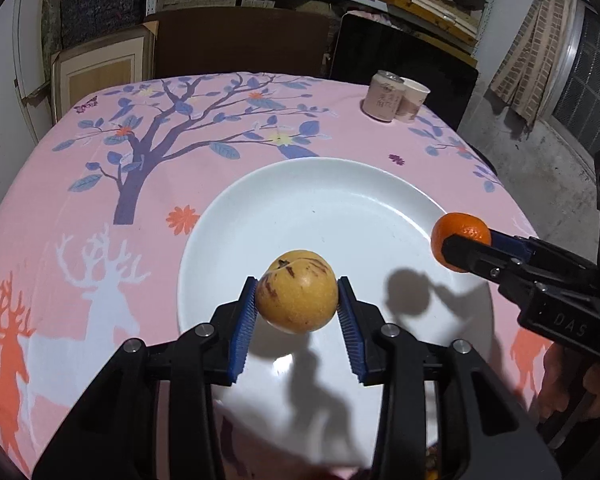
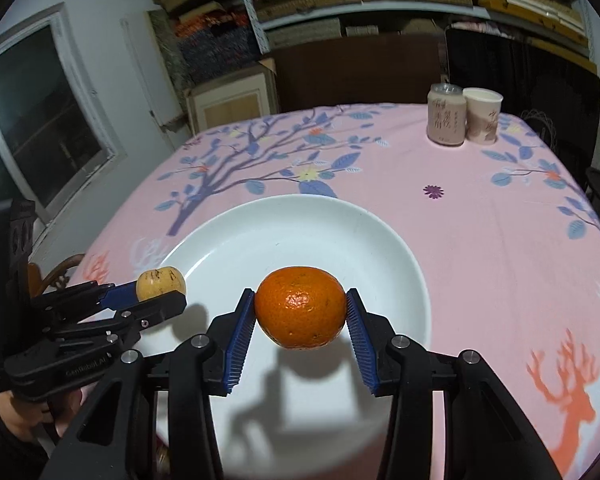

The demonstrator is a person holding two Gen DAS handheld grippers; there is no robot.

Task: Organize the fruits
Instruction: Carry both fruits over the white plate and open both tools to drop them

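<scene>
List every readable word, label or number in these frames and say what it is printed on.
"DAS": on the right gripper's body, left wrist view.
"GenRobot.AI": on the left gripper's body, right wrist view; small, a little soft.
Can: vertical print, too blurred to read.
Cup: markings unreadable.
Small white print at the left gripper's rear: unreadable.

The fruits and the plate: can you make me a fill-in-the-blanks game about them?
1. The left gripper holds a yellow fruit above the white ____.
2. The right gripper is shut on the ____.
3. On the plate lie ____ fruits.
4. Beside the can stands a paper ____.

Missing words: plate; orange; no; cup.
</scene>
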